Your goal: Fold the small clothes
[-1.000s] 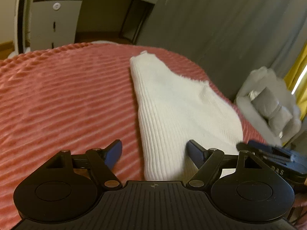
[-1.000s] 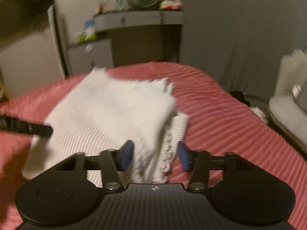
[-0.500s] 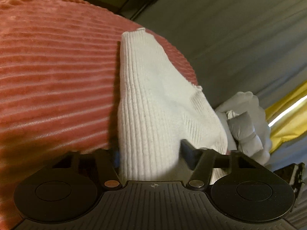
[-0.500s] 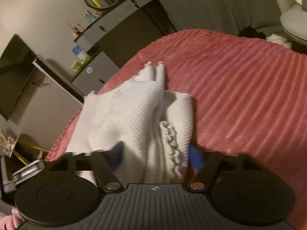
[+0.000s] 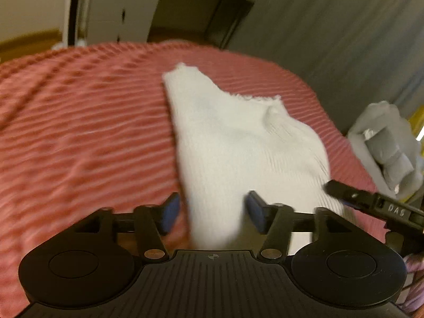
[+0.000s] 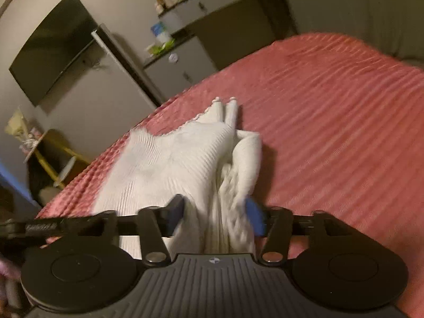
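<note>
Pink bedspread (image 5: pixel 87 132) bears a white garment (image 5: pixel 238 143) between both opening grippers; only right view shows frilled folds.

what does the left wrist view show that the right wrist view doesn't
Only the left wrist view: grey curtain, a grey and white bundle beside the bed, and the right gripper's finger.

Only the right wrist view: a dark wall screen, a yellow stand, and the garment's frilled edge bunched between the right gripper jaws, which are opening.

Both: the white ribbed garment on the pink bedspread, the grey cabinet. The left gripper is opening too, cloth between its jaws.
</note>
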`<state>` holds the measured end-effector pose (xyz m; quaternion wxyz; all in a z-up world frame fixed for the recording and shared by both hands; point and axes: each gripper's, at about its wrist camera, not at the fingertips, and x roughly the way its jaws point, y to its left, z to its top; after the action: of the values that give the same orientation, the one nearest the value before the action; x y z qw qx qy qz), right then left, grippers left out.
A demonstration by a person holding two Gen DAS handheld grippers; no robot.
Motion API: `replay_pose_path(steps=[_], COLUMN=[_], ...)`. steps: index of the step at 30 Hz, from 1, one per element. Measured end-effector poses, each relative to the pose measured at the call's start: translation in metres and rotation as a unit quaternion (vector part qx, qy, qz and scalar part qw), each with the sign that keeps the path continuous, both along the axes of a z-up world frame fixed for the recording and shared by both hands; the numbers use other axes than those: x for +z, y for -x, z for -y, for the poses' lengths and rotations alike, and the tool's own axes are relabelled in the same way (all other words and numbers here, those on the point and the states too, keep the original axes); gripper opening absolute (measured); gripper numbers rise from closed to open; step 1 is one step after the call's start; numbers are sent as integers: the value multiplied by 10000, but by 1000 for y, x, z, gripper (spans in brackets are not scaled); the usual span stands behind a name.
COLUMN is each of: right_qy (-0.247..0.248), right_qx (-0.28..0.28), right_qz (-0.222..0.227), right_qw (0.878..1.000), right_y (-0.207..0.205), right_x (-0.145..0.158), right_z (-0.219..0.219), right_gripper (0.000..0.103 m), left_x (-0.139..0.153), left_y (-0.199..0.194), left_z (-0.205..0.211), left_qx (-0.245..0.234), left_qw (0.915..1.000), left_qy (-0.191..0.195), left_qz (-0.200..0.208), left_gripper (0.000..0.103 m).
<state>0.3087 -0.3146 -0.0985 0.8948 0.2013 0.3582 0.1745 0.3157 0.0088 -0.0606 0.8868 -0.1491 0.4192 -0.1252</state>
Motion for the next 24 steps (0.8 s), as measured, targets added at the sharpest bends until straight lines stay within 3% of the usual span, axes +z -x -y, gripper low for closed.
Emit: replay_pose_path(steps=[1,4,6,7,8,11,14,16,20,23,24], right_qy=[-51,-115,-210,-230,-201,-208,187,524,639,1620,1581], right_qx=[-141,-320,-312,-334,-380,-277,-150,-93,-174,-171,-208], right_qz=[160,296,130,70,17,-100,-335,-299,409,-51,-172], right_qw=[9998,9990,9992,9992,9991,9994,9992,9981,9970,9866,9870], right_y=[19,69,80,81,81,74,66,66,90,84,83], right_x=[2,1,-2,-3,-2,-2,-8,-5,14,-7,-9], right_z=[0,-1,-3,-5,-7,-19,-34,-43,-35,-39,-35], right_gripper=[64,66,65,62,51,38,19,16,15,17,18], left_x=[2,-3,-12,-15,-17,-20,-22,-18,7,17,17], left_y=[18,50,57,59,61,65,66,66,72,60,57], left_z=[-3,-3,2,2,5,14,20,18,4,6,8], left_qx=[40,165,172,188,245,335,320,383,847,664,609], left_qw=[9999,9978,9986,9991,9992,9981,9983,9972,9883,9892,9889], left_qy=[-128,-598,-481,-364,-313,-480,-469,-631,-1123,-1079,-1122], left_qz=[84,240,142,91,104,193,98,88,586,734,755], left_gripper=[84,84,84,84,84,84,84,84,85,86,87])
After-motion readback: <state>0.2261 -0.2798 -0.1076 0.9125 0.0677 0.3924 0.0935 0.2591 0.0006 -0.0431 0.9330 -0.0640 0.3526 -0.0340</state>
